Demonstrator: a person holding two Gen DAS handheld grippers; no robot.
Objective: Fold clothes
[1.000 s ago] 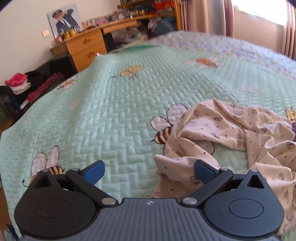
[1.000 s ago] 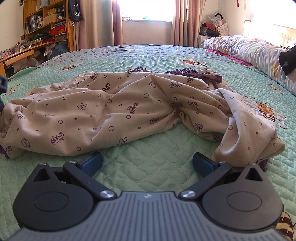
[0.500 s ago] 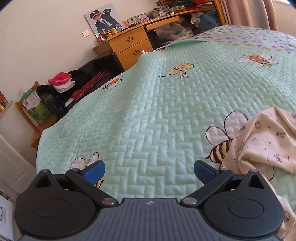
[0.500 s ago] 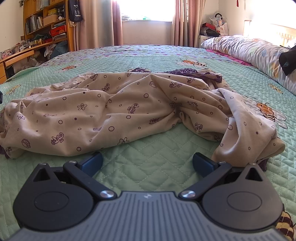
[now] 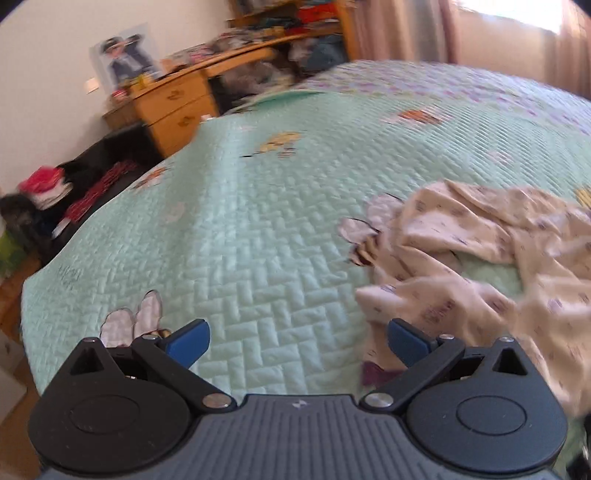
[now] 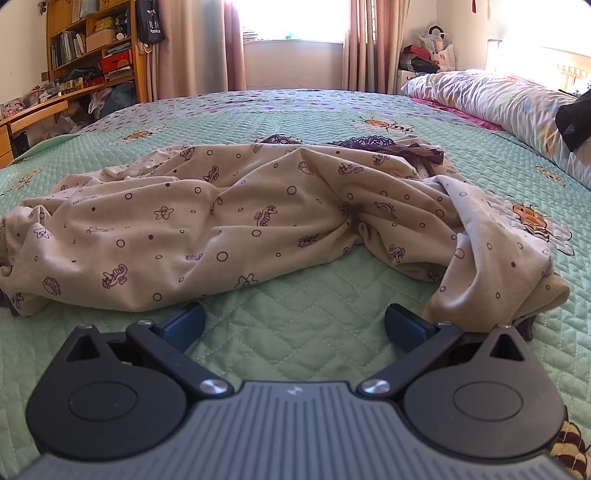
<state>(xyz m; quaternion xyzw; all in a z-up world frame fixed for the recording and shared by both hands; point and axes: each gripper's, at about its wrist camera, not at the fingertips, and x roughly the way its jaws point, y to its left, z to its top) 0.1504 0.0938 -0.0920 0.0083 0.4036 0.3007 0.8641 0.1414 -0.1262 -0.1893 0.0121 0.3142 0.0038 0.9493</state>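
While the left-wrist view is smeared by motion blur, its layout reads clearly enough: at the far left a heap of clothes [image 5: 44, 184] lies on dark furniture, then one wooden desk with drawers [image 5: 173, 107] stands against the wall with one framed picture [image 5: 127, 57] above it. Rightward, the mint quilted bedspread [image 5: 240, 229] fills the middle, and the left gripper [image 5: 297, 341] hangs over it with its two blue fingertips spread wide, nothing between them. Its right fingertip [image 5: 406, 341] sits just beside the near corner of the one cream printed garment [image 5: 480, 258], which lies crumpled on the right part of the bedspread; whether pad and cloth touch cannot be told through the blur.

Seen from the right wrist, one bookshelf [image 6: 92, 48] stands at far left and two curtains frame one bright window [image 6: 291, 22]. The same garment [image 6: 221, 229] stretches across the quilt [image 6: 295, 314] from the left edge to the right, bunched in long folds, with dark purple lace trim [image 6: 373, 142] at its far side. The right gripper [image 6: 293, 325] is low over bare quilt just in front of the cloth, its two fingertips wide apart and holding nothing; the right fingertip [image 6: 404, 326] is close beside a hanging fold. At far right lies one rumpled white duvet [image 6: 498, 96].
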